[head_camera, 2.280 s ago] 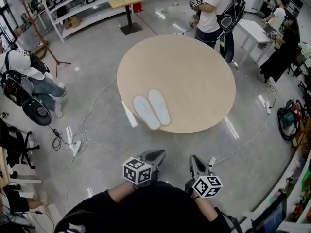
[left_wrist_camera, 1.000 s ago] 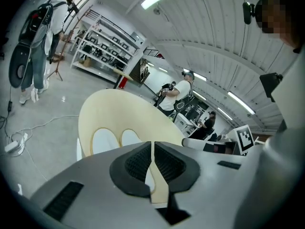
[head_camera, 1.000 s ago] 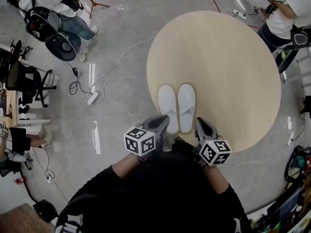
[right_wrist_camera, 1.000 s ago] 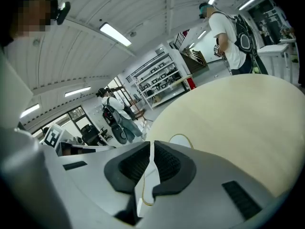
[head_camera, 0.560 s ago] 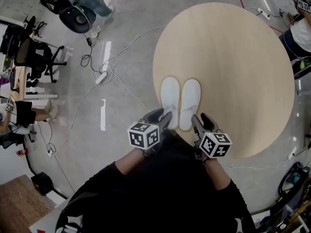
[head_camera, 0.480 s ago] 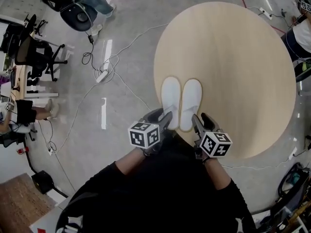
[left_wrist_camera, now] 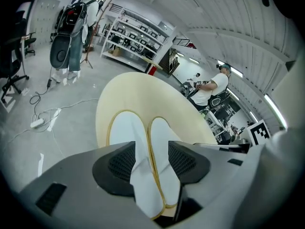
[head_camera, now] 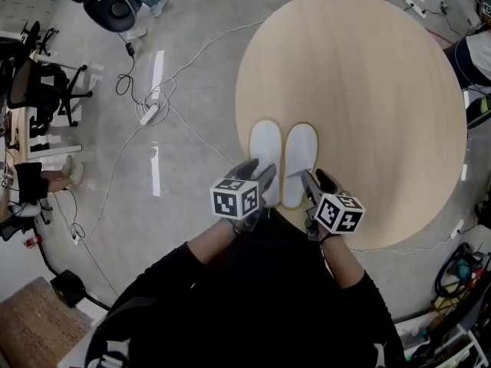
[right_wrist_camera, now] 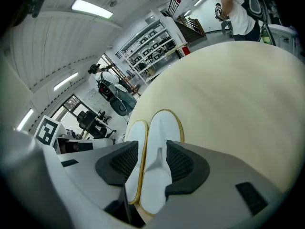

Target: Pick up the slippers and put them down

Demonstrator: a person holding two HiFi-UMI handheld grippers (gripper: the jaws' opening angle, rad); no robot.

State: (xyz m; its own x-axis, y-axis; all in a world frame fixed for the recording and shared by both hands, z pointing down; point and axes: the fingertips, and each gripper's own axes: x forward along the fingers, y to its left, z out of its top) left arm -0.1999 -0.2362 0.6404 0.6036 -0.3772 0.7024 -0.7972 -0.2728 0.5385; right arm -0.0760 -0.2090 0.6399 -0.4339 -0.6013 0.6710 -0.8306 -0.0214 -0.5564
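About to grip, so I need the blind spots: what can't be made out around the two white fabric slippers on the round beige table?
Heels of the left white slipper and right white slipper: head view, partly under the left gripper and right gripper; gripper views, behind the jaws.
Contact: both jaws have just been opening, a slipper between each pair; touching unclear.

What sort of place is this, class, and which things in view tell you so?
Probably a lab or workshop: stocked metal shelving, an office chair, and a power strip with cables trailing across the floor.
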